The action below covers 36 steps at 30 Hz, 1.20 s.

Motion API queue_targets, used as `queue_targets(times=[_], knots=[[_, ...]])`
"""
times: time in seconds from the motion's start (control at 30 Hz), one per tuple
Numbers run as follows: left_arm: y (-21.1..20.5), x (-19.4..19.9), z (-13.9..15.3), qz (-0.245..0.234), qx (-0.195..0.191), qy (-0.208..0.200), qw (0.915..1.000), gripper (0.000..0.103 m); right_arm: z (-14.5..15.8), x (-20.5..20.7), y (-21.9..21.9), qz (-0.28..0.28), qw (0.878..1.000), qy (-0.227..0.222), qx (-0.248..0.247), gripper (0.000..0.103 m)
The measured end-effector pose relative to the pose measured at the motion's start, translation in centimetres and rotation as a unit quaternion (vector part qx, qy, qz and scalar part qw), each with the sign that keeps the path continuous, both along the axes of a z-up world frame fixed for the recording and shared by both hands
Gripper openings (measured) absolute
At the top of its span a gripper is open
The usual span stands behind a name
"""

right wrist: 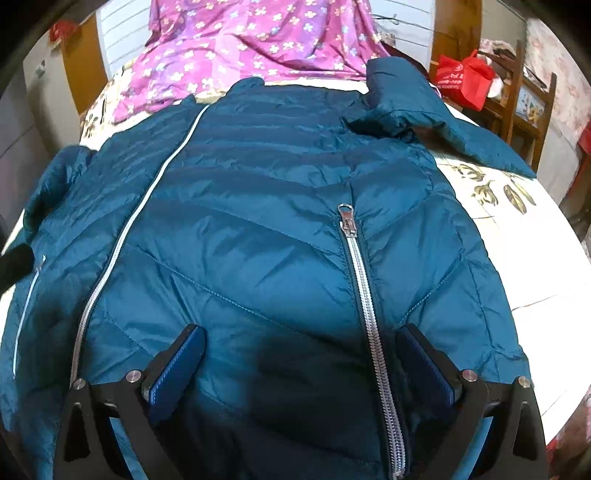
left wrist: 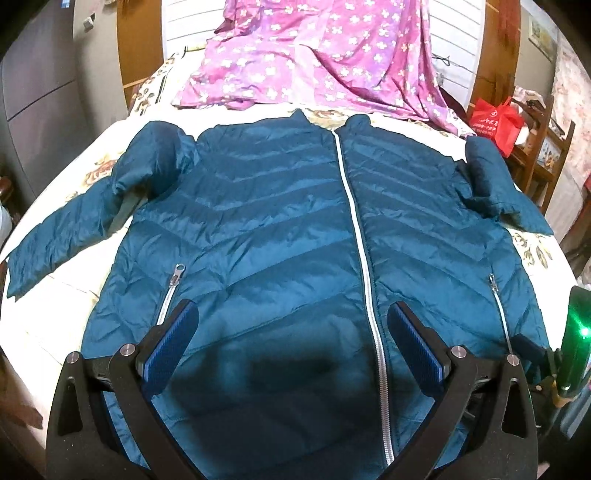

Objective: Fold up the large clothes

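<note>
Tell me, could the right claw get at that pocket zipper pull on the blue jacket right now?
Probably yes. The right claw is open and hovers low over the jacket, and the pocket zipper pull lies just ahead of it with nothing on top or in between.

bed with floral sheet (left wrist: 535, 254), purple flowered cloth (left wrist: 314, 55) far end, wooden chair (right wrist: 528, 107) with red bag (right wrist: 463, 79) far right

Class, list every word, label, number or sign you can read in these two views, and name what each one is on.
Red bag: white printing, too blurred to read.
Framed picture on the wall: too small to tell any text.
Teal jacket: no label or brand visible.
Purple floral cloth: pattern only, no words.
Nothing is legible.
</note>
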<state>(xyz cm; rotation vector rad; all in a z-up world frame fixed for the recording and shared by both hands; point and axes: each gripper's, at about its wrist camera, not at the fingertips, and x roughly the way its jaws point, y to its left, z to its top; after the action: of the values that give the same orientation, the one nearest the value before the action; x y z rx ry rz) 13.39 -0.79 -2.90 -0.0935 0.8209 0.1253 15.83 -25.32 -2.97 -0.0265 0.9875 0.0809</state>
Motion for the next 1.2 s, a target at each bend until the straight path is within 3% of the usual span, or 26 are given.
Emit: queue_targets(times=[0.1,0.27,0.37,0.77,1.03,1.2], knots=[[-0.1,-0.2,0.1,-0.001,0.003,-0.005,1.0000,0.103,0.8,-0.1,-0.5,-0.006,1.000,-0.007,0.011,0.103],[-0.1,-0.2,0.2,-0.001,0.006,-0.008,1.0000,0.103,5.4,-2.7,-2.0,-0.029,0.989,-0.135,0.046,0.103],[-0.2,-0.2,0.1,-0.002,0.007,-0.007,0.9999,0.103,6.6,-3.8,-2.1,-0.029,0.984,-0.172,0.047,0.103],[-0.3,-0.2,0.0,-0.004,0.006,-0.005,1.0000,0.102,6.1,-3.8,-1.5,-0.016,0.987,-0.156,0.034,0.103],[-0.4,-0.1,0.0,-0.005,0.003,-0.005,1.0000,0.102,5.7,-4.0,-1.9,-0.029,0.984,-0.170,0.046,0.103],[-0.3,-0.1,0.0,-0.006,0.001,-0.005,1.0000,0.103,4.6,-3.2,-1.6,-0.014,0.989,-0.132,0.064,0.103]])
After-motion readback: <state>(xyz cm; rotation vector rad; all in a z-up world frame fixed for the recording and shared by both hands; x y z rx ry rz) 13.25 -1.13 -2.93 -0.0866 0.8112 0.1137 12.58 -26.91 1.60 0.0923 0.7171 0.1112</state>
